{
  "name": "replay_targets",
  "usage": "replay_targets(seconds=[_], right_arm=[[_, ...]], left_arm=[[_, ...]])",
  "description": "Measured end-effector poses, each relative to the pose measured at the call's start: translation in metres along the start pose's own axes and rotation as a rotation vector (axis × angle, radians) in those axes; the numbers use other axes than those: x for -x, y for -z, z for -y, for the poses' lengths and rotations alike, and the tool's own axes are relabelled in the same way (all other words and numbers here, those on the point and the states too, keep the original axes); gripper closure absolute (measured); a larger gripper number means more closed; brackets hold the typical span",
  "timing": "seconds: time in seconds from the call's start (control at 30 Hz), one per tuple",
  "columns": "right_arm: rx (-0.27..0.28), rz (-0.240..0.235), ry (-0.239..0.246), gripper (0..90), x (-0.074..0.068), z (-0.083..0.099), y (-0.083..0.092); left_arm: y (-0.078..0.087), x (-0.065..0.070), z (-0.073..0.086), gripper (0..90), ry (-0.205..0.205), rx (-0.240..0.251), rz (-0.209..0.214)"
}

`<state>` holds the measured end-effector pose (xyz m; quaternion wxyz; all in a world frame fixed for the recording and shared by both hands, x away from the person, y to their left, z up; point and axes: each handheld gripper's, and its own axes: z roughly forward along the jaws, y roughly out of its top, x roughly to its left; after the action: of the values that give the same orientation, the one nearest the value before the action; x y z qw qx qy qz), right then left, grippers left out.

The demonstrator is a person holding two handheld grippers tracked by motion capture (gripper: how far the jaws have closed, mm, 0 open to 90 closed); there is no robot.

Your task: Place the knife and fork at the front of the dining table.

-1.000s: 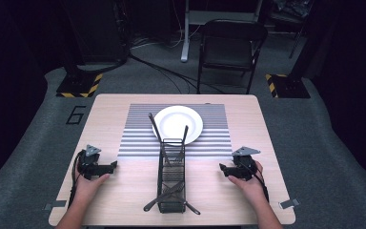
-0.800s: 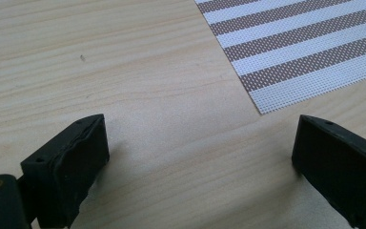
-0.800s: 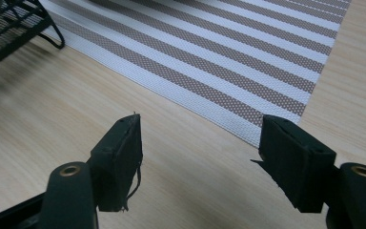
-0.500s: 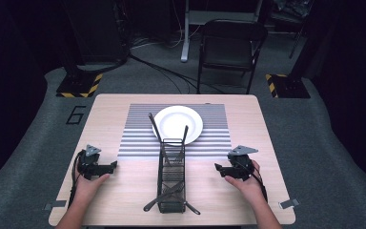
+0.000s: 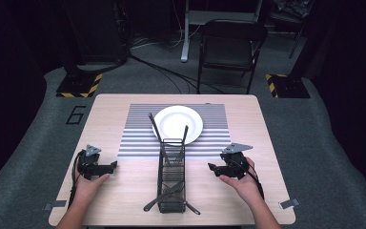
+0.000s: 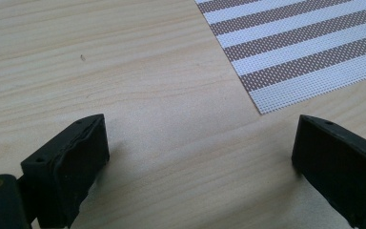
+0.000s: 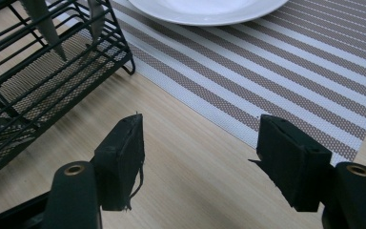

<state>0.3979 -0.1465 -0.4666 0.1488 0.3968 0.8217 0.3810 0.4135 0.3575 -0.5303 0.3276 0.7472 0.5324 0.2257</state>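
1. The left claw (image 5: 110, 166) lay low on the wooden surface (image 5: 124, 200), its jaws wide apart with only bare wood between them, near a corner of the striped mat (image 6: 310, 52).
2. In the middle, a black wire caddy (image 5: 171, 176) stood lengthwise on the surface, its far end reaching onto the mat's near edge. Dark utensils (image 5: 155, 128) leaned out of its far end, and more stuck out at the near end; I could not tell which kinds.
3. Just behind the caddy, a white plate (image 5: 177, 123) sat on the mat.
4. The right claw (image 5: 211, 167) pointed at the caddy but stayed well clear of it, jaws parted and holding nothing, over the mat's edge.
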Motion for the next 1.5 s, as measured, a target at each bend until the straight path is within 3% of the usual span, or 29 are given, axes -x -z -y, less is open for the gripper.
replay_targets(seconds=[0.43, 0.8, 1.5], right_arm=[[0.025, -0.045, -0.002, 38.2, -0.008, -0.021, 0.003], [0.045, -0.056, -0.004, 42.6, -0.014, -0.04, 0.008], [0.051, -0.081, 0.047, 44.2, -0.024, -0.072, 0.01]], left_arm=[[0.0, 0.0, 0.0, 5.0, 0.0, 0.0, 0.0], [0.0, 0.0, 0.0, 5.0, 0.0, 0.0, 0.0], [0.0, 0.0, 0.0, 5.0, 0.0, 0.0, 0.0]])
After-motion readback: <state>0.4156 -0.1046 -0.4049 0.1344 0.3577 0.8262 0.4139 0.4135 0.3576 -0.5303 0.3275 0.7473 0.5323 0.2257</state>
